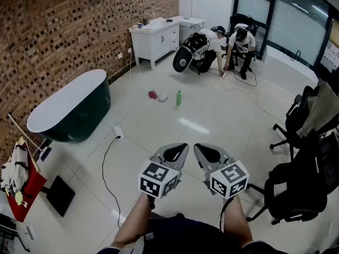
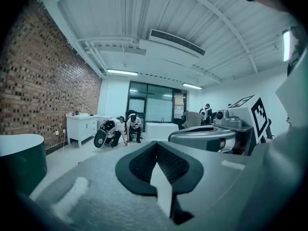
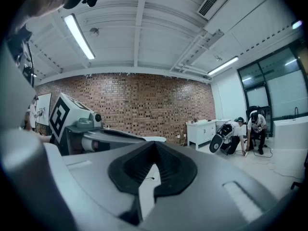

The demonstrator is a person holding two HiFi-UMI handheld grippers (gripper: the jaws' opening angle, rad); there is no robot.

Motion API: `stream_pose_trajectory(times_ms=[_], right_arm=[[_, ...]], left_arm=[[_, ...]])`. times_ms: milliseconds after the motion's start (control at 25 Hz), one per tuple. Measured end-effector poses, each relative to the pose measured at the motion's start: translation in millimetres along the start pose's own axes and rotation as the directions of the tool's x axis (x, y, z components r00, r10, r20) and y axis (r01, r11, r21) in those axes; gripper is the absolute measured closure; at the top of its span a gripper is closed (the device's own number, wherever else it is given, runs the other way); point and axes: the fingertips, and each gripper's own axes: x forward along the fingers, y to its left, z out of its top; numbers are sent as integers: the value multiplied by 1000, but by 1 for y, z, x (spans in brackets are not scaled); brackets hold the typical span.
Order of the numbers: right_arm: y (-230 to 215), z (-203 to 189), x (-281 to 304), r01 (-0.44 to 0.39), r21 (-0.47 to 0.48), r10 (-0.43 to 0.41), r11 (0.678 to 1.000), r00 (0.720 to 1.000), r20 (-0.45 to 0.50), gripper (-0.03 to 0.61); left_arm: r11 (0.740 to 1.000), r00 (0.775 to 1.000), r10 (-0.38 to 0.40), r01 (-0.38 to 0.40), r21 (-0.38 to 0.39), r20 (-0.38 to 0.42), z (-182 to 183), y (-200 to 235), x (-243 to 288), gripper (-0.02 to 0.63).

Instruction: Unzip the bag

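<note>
While the person's forearms reach out over the pale tiled floor, the left gripper [image 1: 176,152] and the right gripper [image 1: 206,153] sit side by side, both clenched with pads pressed together and nothing between them. At the near left edge, well apart from both, what looks like the bag [image 1: 15,169], white with dark straps, rests against a red panel [image 1: 26,190]. A black cable [image 1: 105,165] runs across the floor to a white socket block [image 1: 118,133]. Black office chairs [image 1: 296,189] stand at the right. Farther left sits a dark green bathtub [image 1: 71,110] by the brick wall [image 1: 53,25]. Beyond lie a pink cloth [image 1: 153,94] and a green bottle [image 1: 178,97]. Farthest, two people [image 1: 214,44] crouch beside a white cabinet [image 1: 155,38].
</note>
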Motion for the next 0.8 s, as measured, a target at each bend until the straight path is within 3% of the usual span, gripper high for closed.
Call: stream_pose_trajectory(times_ms=[280, 600, 800], right_arm=[[6, -3, 10, -12, 1, 12, 1000, 1000, -15, 572], [30, -3, 43, -98, -5, 98, 995, 994, -45, 572], [54, 1, 79, -173, -11, 172, 985, 983, -63, 572]], left_arm=[[1000, 1000, 24, -24, -11, 0, -3, 17, -9, 611], [991, 992, 125, -125, -54, 2, -8, 57, -39, 611], [972, 975, 222, -221, -79, 2, -15, 97, -73, 611]])
